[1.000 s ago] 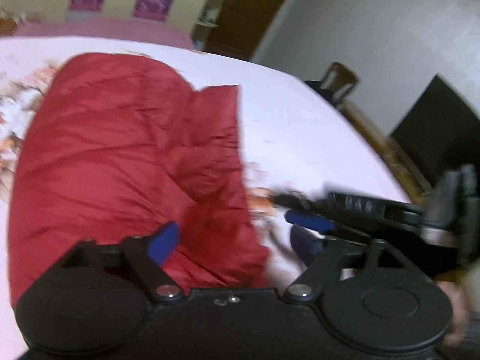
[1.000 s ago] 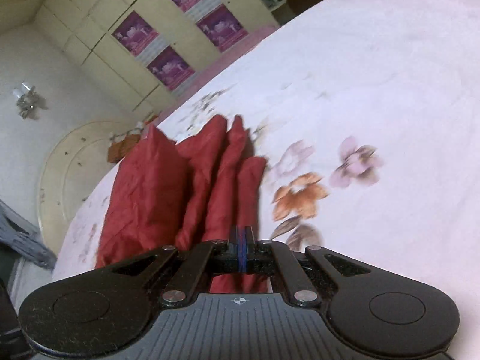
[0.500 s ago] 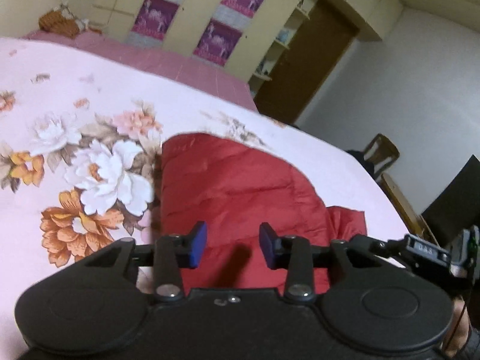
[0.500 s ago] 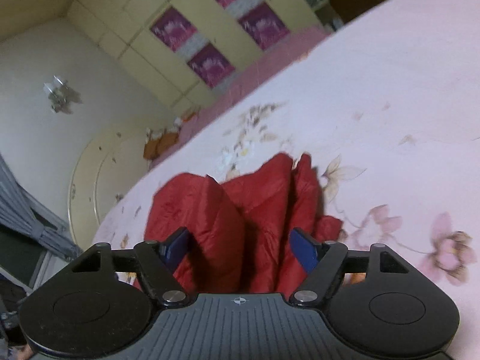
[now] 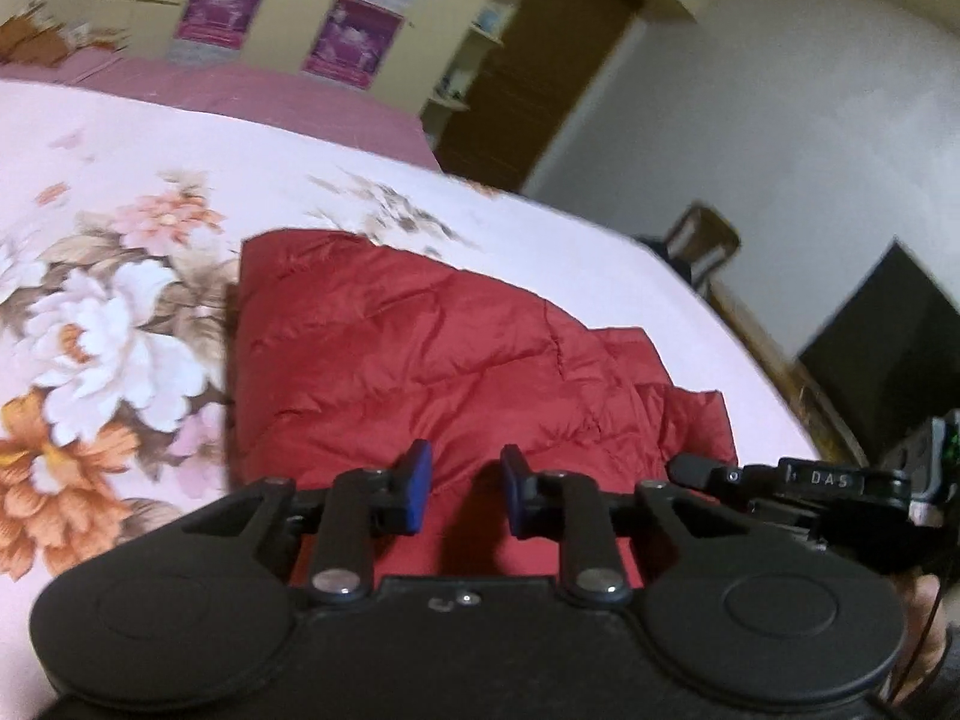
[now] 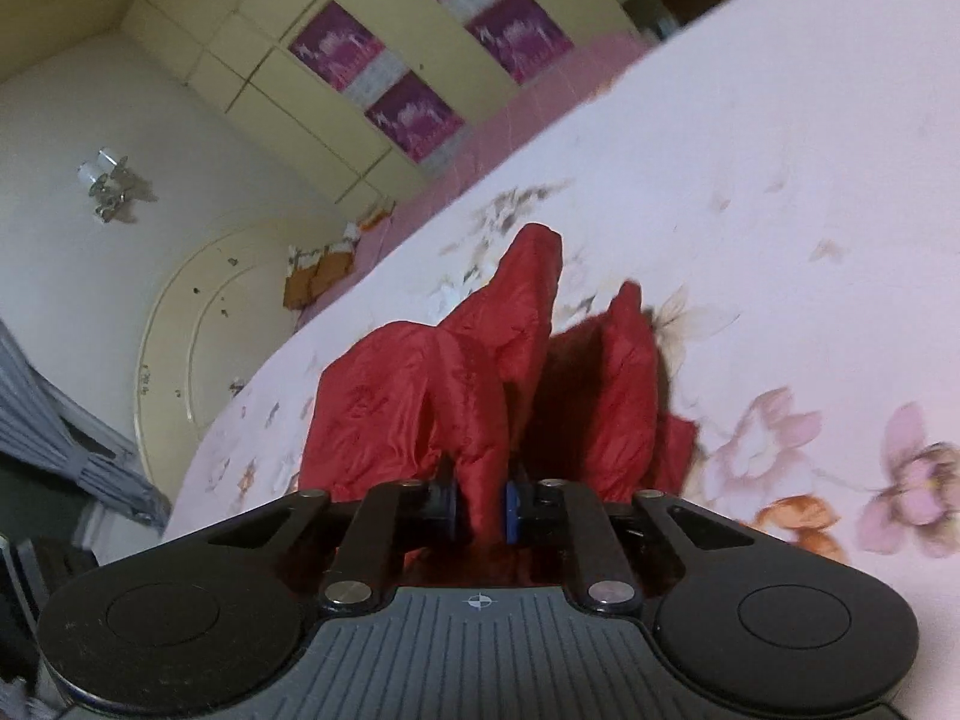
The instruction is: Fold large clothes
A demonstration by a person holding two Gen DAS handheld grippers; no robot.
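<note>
Right wrist: jacket (image 6: 480,396) between tool (image 6: 480,510) pads.

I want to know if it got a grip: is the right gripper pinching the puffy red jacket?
Yes, the right gripper has its jaws pressed on a raised fold of the puffy red jacket.

Cream wardrobe (image 6: 312,102), brown door (image 5: 540,66), white wall (image 5: 780,120), wooden chair (image 5: 699,240)

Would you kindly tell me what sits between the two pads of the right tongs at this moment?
In the right wrist view, a raised fold of the red jacket is pinched between the pads of the right tongs, which have just been closing on it.
</note>
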